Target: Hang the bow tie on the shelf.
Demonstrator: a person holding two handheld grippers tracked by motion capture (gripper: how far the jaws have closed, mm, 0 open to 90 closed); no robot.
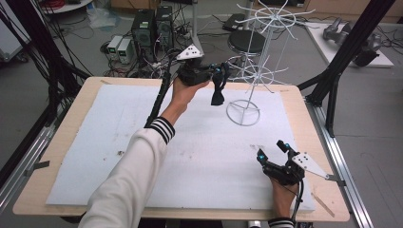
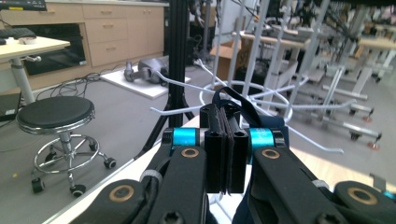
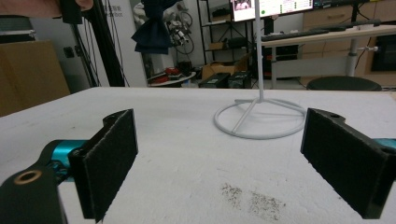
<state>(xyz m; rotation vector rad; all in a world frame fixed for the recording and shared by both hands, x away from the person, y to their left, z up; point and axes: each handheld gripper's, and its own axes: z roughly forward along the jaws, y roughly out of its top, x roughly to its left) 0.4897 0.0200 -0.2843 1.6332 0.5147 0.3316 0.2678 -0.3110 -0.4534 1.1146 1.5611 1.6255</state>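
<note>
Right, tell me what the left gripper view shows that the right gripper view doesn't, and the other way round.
Left gripper view alone: the left gripper, jaws shut on a dark strap, with the white wire rack's hooked arms just beyond and a black stool on the floor.

Right gripper view alone: the right gripper, jaws wide open and holding nothing, low over the white mat, facing the rack's ring base.

Both: the rack, and the dark item, which hangs at upper left in the right gripper view.

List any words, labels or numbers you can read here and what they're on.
None can be read.
Monitor: on-screen text too small and blurred.
White panel behind the black frame: faint lettering near its top, too blurred to make out.
Computer towers: no legible label.
</note>
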